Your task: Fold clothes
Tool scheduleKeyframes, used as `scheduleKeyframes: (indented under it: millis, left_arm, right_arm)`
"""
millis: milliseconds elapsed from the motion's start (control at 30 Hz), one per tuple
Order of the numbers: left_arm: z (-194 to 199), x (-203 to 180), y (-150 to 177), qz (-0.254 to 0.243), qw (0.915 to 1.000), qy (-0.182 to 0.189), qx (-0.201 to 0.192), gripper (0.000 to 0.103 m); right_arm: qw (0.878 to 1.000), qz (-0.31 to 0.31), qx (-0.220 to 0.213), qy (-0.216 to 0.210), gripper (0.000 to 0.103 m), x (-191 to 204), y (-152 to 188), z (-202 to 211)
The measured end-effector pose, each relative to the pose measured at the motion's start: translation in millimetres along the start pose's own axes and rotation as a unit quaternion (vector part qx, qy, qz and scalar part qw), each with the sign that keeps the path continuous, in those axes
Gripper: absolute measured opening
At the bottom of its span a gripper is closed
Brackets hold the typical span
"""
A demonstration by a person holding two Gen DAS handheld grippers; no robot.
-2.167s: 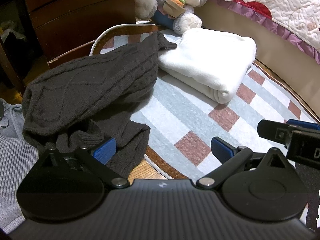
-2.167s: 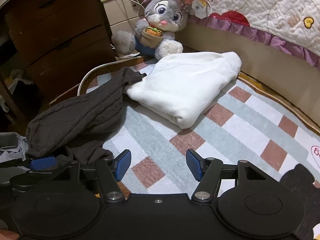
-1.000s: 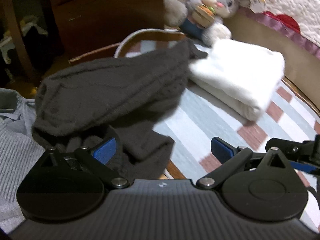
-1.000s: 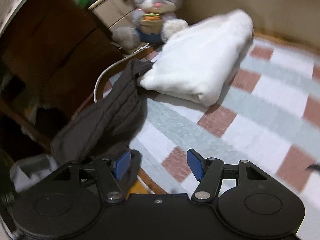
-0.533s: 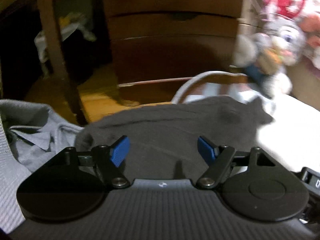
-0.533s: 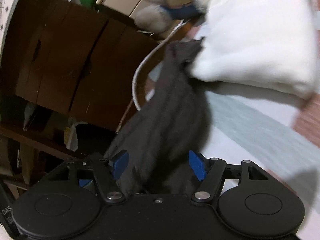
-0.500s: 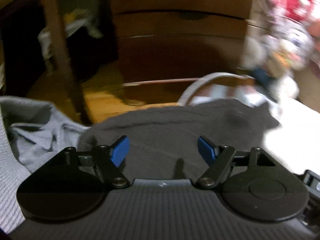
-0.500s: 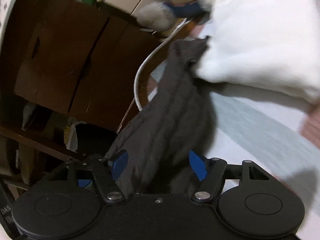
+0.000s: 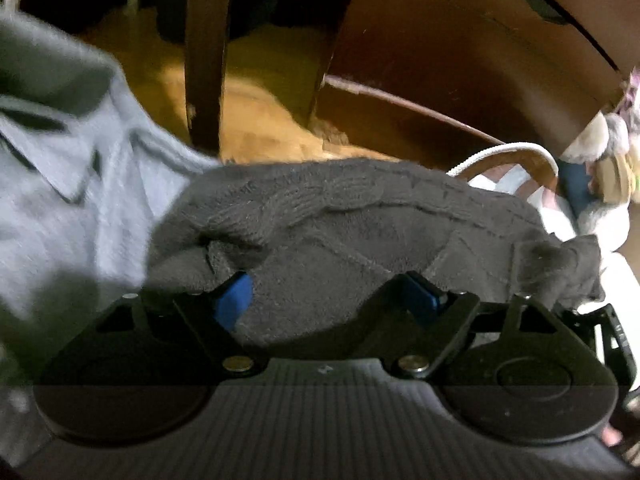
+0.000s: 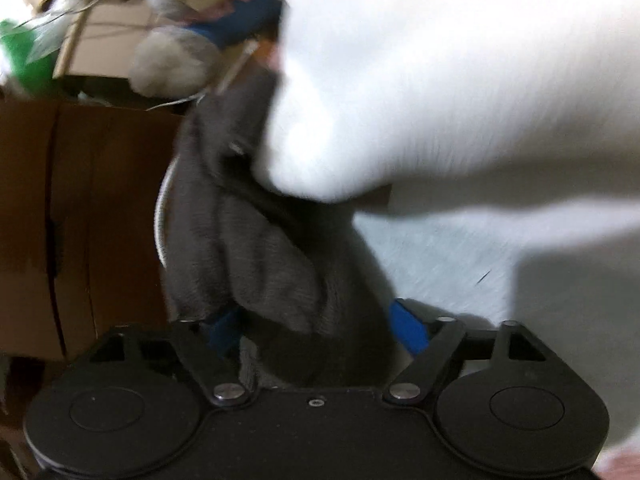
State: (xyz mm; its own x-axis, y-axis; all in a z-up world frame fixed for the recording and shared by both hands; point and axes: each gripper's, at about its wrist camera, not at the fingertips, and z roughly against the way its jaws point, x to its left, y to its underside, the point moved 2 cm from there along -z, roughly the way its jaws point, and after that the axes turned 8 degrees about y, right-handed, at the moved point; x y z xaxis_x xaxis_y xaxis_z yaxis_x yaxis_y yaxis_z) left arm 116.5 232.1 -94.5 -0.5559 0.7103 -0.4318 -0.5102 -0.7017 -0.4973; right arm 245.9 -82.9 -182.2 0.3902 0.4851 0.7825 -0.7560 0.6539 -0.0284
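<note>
A dark grey cable-knit sweater (image 9: pixel 352 224) lies crumpled on the rug and fills the lower middle of the left wrist view. My left gripper (image 9: pixel 328 300) is open, with its blue pads pushed into the knit on both sides of a fold. In the right wrist view the same sweater (image 10: pixel 280 264) runs up from between the open fingers of my right gripper (image 10: pixel 316 328), whose jaws straddle a bunch of fabric. A folded white garment (image 10: pixel 460 80) lies just beyond it, touching the sweater's far end.
A light grey collared shirt (image 9: pixel 68 184) lies to the left. A dark wooden chair leg (image 9: pixel 204 52) and dresser (image 9: pixel 460 60) stand behind on the wood floor. A plush rabbit (image 10: pixel 180 52) sits by a cardboard box (image 10: pixel 80 216). The pale rug (image 10: pixel 448 264) lies under the sweater.
Both grippers have dropped down and forward onto the dark sweater, from hovering above the rug to having fabric between their open fingers. The left view swung left towards the chair and dresser.
</note>
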Motion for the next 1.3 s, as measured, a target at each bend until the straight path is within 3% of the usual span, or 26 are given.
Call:
scheduleKeyframes:
  millis: [67, 100, 133, 167, 200, 233, 333, 367, 533, 667, 767, 867, 1067, 1133, 1300]
  left_arm:
    - [-5, 7, 1, 0.036, 0.999, 0.027, 0.01, 0.082]
    - [-7, 9, 2, 0.05, 0.9977, 0.043, 0.015, 0.079]
    - [-6, 7, 4, 0.053, 0.9958, 0.072, 0.019, 0.067]
    - [-6, 5, 6, 0.056, 0.9931, 0.1, 0.024, 0.057]
    - [-6, 3, 7, 0.058, 0.9896, 0.128, 0.029, 0.041]
    - [-5, 0, 9, 0.059, 0.9856, 0.155, 0.035, 0.034]
    - [-8, -16, 18, 0.049, 0.9735, 0.214, 0.063, 0.033]
    - [-8, -22, 21, 0.046, 0.9686, 0.234, 0.071, 0.033]
    - [14, -43, 31, 0.036, 0.9385, 0.334, 0.08, 0.03]
    - [49, -61, 37, 0.021, 0.9075, 0.413, 0.075, 0.03]
    - [80, -83, 45, -0.022, 0.8909, 0.449, 0.067, 0.03]
    - [107, -112, 63, -0.061, 0.8713, 0.48, 0.083, 0.03]
    - [163, -172, 102, -0.139, 0.8247, 0.536, 0.114, 0.03]
    - [191, -203, 128, -0.174, 0.8109, 0.545, 0.122, 0.029]
    - [250, -284, 212, -0.242, 0.7549, 0.591, 0.148, 0.029]
  right_arm:
    - [1.0, -0.001, 0.008, -0.023, 0.088, 7, 9, -10]
    - [0.999, 0.009, 0.017, -0.033, 0.078, 14, 16, -16]
    - [0.999, 0.022, 0.023, -0.043, 0.057, 19, 21, -17]
    - [0.998, 0.036, 0.028, -0.053, 0.046, 25, 27, -17]
    - [0.996, 0.039, 0.034, -0.073, 0.03, 28, 31, -15]
    - [0.994, 0.039, 0.041, -0.097, 0.029, 30, 35, -11]
    - [0.977, 0.009, 0.069, -0.199, 0.024, 37, 46, 10]
    - [0.973, 0.013, 0.079, -0.215, 0.023, 43, 51, 20]
    - [0.963, 0.065, 0.089, -0.246, 0.022, 72, 67, 70]
    - [0.952, 0.077, 0.074, -0.287, 0.022, 87, 71, 117]
    - [0.944, 0.091, 0.057, -0.313, 0.022, 100, 73, 149]
    - [0.937, 0.095, 0.039, -0.335, 0.022, 100, 71, 183]
    - [0.93, 0.088, -0.01, -0.356, 0.022, 60, 68, 281]
    - [0.931, 0.094, -0.034, -0.35, 0.022, 43, 68, 326]
    - [0.923, 0.122, -0.125, -0.344, 0.022, -3, 76, 452]
